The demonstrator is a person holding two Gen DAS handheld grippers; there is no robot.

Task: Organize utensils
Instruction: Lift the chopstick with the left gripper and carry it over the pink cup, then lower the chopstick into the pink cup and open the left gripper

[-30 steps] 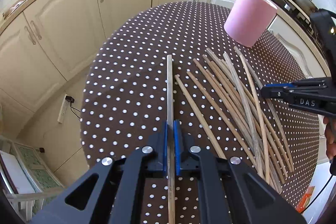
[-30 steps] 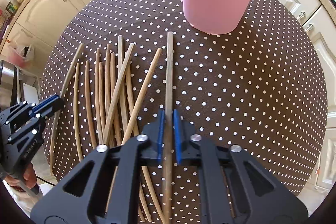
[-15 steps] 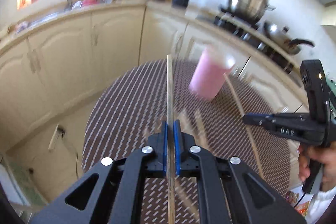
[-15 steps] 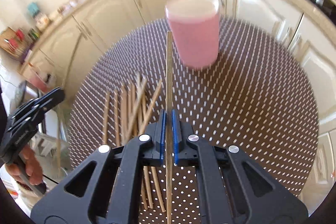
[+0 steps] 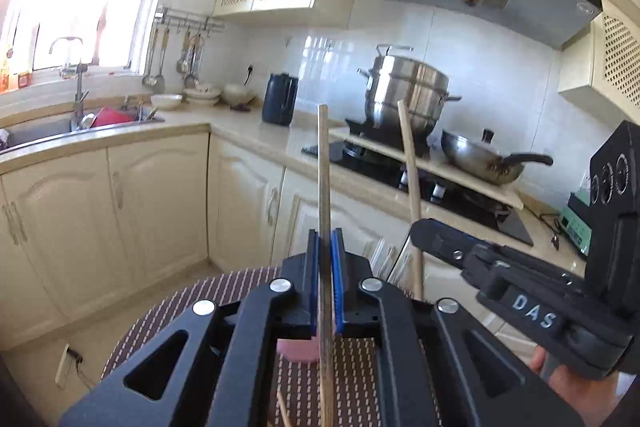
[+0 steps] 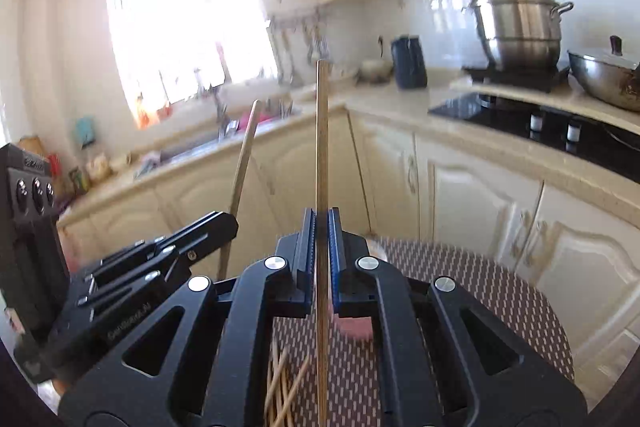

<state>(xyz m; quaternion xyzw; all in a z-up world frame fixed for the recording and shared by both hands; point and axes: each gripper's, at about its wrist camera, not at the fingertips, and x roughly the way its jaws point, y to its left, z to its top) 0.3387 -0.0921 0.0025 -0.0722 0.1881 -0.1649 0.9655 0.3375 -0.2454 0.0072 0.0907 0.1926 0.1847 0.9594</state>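
My left gripper [image 5: 326,247] is shut on a wooden chopstick [image 5: 323,167] that stands upright above the dotted table [image 5: 200,299]. My right gripper [image 6: 320,223] is shut on another wooden chopstick [image 6: 322,139], also upright. Each gripper shows in the other's view: the right gripper [image 5: 420,227] holds its stick [image 5: 408,155], and the left gripper [image 6: 228,223] holds its stick [image 6: 244,163]. The pink cup [image 5: 298,351] peeks out under my left gripper's jaws and is mostly hidden; it also shows in the right wrist view [image 6: 354,329]. Several loose chopsticks [image 6: 286,383] lie on the table below.
Cream cabinets [image 5: 156,203] and a counter curve behind the table. A sink [image 5: 60,131], a dark kettle [image 5: 280,99], a steel steamer pot [image 5: 408,91] and a wok [image 5: 484,155] stand on the counter and hob.
Both grippers have lifted their chopsticks off the table and tilted them from lying flat to upright. The views now face the kitchen wall instead of the tabletop.
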